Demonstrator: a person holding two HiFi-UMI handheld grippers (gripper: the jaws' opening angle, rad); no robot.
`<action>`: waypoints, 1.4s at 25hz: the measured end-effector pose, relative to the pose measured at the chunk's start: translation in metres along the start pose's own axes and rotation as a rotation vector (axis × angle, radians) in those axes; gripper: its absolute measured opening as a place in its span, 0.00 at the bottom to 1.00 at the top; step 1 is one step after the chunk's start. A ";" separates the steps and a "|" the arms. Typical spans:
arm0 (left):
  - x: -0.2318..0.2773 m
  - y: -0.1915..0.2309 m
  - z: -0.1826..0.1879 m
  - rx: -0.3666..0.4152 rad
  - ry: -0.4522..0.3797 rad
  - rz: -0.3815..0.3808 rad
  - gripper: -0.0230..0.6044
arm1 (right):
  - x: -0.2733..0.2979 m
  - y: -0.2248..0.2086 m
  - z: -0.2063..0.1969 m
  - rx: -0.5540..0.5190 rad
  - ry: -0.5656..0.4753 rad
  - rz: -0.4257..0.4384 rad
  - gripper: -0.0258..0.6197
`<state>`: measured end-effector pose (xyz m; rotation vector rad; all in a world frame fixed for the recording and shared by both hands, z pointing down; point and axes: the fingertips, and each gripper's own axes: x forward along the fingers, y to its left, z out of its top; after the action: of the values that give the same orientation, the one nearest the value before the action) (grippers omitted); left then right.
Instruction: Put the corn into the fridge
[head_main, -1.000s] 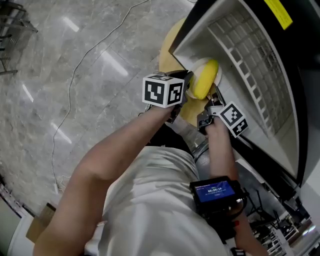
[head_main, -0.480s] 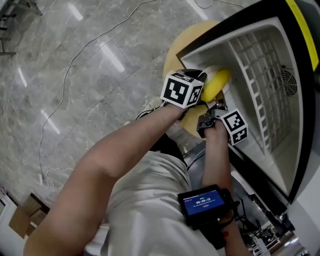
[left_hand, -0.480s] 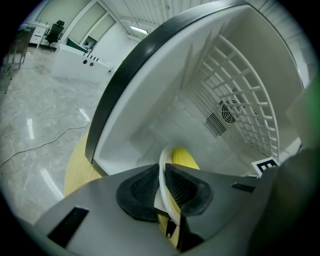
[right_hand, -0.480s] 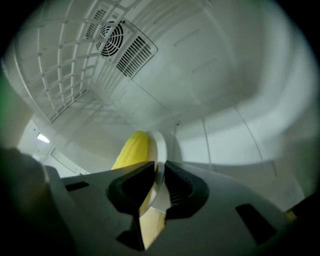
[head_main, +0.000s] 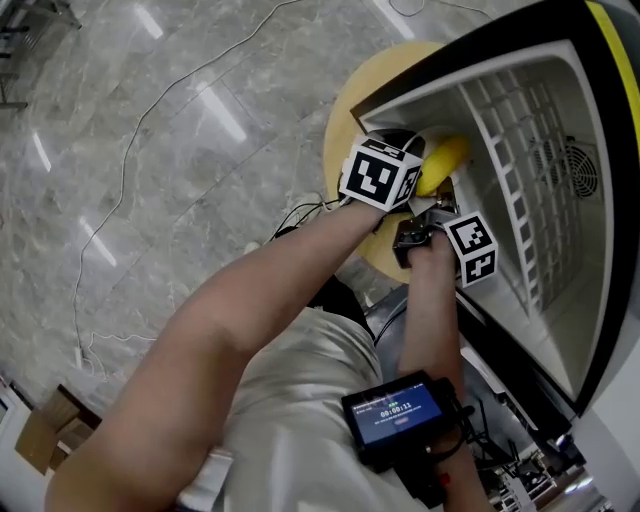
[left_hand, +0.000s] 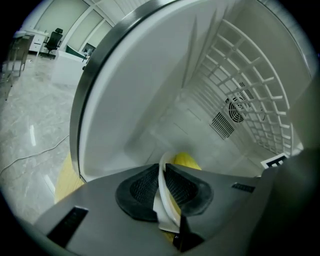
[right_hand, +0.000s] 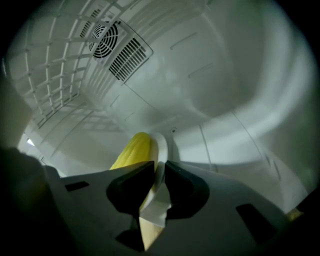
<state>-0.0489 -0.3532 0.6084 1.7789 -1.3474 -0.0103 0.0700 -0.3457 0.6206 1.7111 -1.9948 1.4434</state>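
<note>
Yellow corn rests on a white plate, and the load has crossed the mouth of the fridge and hangs above its white floor. The left gripper is clamped tight on the plate's rim, with only the thin white edge between its pads. The right gripper pinches the rim in the same way from the other side. Neither gripper touches the cob itself.

What the next move turns on is how the cob sits between them. In the left gripper view it lies just right of the jaws, and in the right gripper view just left of them — so it is between the two grippers, about equally near each. Its long axis points away from both, roughly inward toward the back wall with the fan.

The wire shelf stands along one side and does not block that line. My judgement is that the plate should go straight in along the cob's axis. Both grippers need to stay level, since a tilt could roll the corn off, and only then should the plate be lowered to the floor.
</note>
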 end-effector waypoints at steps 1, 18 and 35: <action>0.002 -0.001 0.001 0.006 0.000 0.000 0.11 | 0.000 0.000 0.002 -0.004 -0.007 -0.006 0.12; 0.031 -0.006 0.006 0.137 0.078 0.044 0.11 | 0.012 -0.006 0.018 -0.079 -0.009 -0.100 0.13; 0.032 0.002 0.012 0.301 0.123 0.132 0.14 | 0.012 -0.010 0.016 -0.121 -0.008 -0.166 0.14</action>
<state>-0.0433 -0.3860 0.6176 1.8970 -1.4309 0.3862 0.0815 -0.3638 0.6254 1.7851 -1.8520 1.2381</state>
